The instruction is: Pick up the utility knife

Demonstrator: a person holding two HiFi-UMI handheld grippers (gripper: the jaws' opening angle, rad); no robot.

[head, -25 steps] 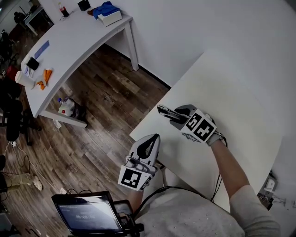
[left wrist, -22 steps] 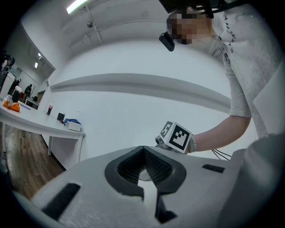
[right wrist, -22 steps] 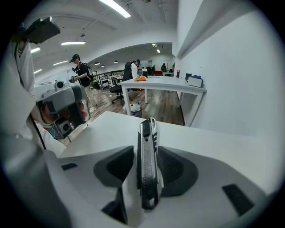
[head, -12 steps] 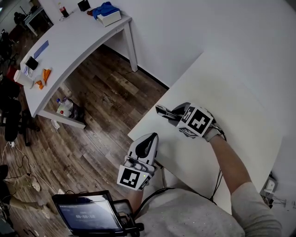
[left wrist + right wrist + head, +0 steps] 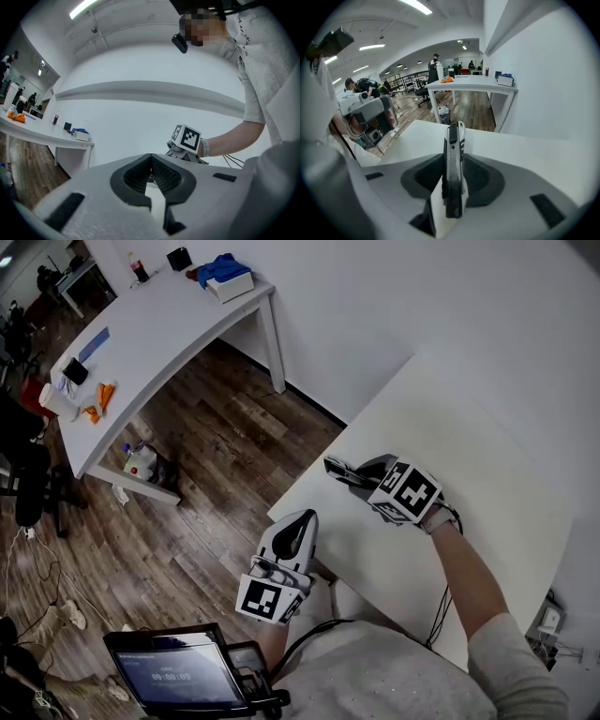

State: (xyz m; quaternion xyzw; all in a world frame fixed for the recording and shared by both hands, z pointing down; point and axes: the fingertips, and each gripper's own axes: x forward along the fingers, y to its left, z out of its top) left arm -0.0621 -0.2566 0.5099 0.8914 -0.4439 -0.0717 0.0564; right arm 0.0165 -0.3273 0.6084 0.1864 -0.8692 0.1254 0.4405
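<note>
Because the task calls for one object to be lifted, only the right tongs (image 5: 453, 180) work at the white counter (image 5: 487, 474). They are tipped steeply downward so that the pads reach the utility knife (image 5: 453, 154) near the counter's near-left edge. The knife sits between the pads, apparently with a narrow edge toward the camera. Its long axis runs in line with the jaws and its far end projects beyond the fingertips. This alignment offers the pads the two broader flanks to bear on, which is judged the most secure seat for a slim body. The jaws are closing at this moment, and the right gripper view shows both pads against the flanks with no gap visible. Whether the knife's far end rests on the counter or has cleared it cannot be told. The left tongs (image 5: 151, 174) are pressed together with nothing between them. They are held level beside the counter's edge, apart from the knife and out of the working zone. A firm pinch should precede any lift, since a thin handle may pivot.
</note>
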